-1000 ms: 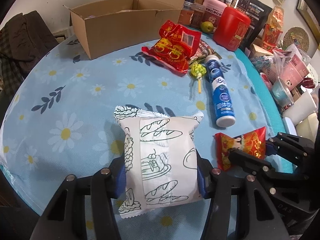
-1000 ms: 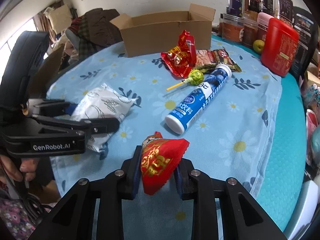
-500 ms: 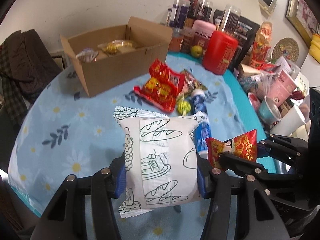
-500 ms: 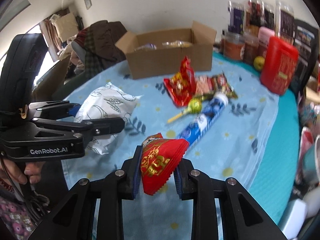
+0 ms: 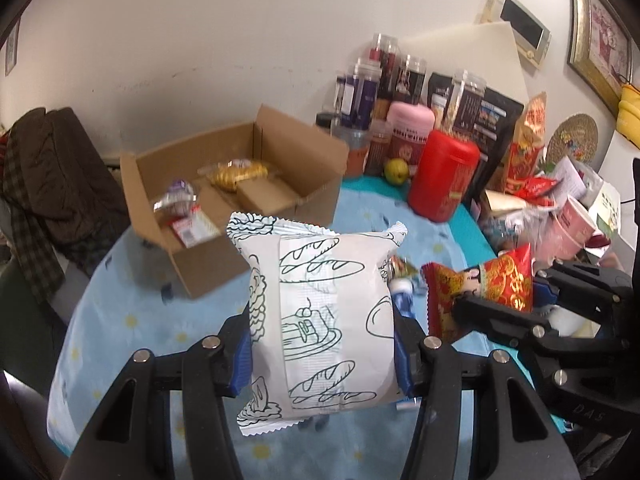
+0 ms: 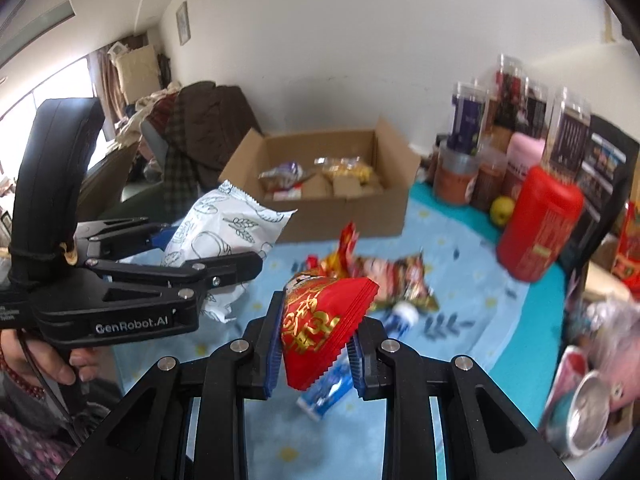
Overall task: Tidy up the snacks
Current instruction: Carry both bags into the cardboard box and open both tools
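My left gripper (image 5: 322, 352) is shut on a white bread packet (image 5: 320, 312) printed with loaf drawings, held in the air above the flowered tablecloth. My right gripper (image 6: 312, 354) is shut on a small red snack packet (image 6: 320, 320) with gold print, also lifted off the table. Each gripper shows in the other's view: the right one (image 5: 500, 300) to the right of the bread packet, the left one (image 6: 208, 256) at the left with the bread packet (image 6: 224, 232). An open cardboard box (image 5: 224, 200) (image 6: 328, 184) with a few wrapped snacks inside stands beyond both.
On the cloth lie red snack bags (image 6: 380, 272) and a blue tube (image 6: 332, 384) under my right gripper. A red canister (image 5: 442, 176), jars, a green fruit (image 5: 396, 170) and cups (image 5: 568, 224) crowd the back right. A chair with dark clothes (image 5: 44, 184) stands left.
Both grippers have risen off the table with their packets and tilted up, so the box's inside has come into view. The table snacks have dropped lower behind the held packets.
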Available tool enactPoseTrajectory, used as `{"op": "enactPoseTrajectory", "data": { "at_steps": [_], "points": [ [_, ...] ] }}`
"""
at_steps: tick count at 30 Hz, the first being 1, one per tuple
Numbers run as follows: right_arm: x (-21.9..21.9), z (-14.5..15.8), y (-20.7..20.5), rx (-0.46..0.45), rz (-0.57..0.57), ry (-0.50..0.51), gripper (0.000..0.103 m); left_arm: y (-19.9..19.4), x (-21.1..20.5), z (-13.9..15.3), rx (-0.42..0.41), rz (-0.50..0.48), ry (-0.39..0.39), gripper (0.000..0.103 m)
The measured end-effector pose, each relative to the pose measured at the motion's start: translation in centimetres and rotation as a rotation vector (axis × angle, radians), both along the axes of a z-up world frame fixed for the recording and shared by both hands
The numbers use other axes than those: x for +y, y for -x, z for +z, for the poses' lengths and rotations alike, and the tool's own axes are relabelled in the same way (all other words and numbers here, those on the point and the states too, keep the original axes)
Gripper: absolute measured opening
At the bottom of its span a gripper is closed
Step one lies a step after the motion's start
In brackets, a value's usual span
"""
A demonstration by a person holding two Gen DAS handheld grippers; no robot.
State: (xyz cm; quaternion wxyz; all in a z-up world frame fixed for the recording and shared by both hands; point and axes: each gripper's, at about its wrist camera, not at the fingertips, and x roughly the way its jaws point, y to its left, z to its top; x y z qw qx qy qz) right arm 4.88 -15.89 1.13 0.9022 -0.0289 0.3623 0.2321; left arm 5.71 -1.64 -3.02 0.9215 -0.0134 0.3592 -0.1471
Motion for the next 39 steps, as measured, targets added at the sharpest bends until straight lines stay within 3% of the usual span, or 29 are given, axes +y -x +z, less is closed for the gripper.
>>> {"op": "enactPoseTrajectory", "data": {
  "at_steps": [13, 22, 31, 39],
  "points": [
    [1.5, 3.3, -9.0, -0.108, 0.007, 0.015, 0.027, -7.4, 1.9, 3.0, -0.097, 0.015, -0.028, 0.054],
    [4.0, 4.0, -16.2, -0.140, 0.047, 0.007, 0.027, -12.8, 3.9, 4.1, -0.128, 0.061, -0.065, 0.054],
    [6.6, 3.8, -21.5, -0.133, 0.077, 0.002, 0.027, -19.0, 6.3, 4.3, -0.135, 0.136, -0.096, 0.054],
    [8.5, 1.4, -25.7, -0.095, 0.075, 0.019, 0.027, -24.1, 7.9, 2.5, -0.077, 0.176, -0.120, 0.054]
  ]
}}
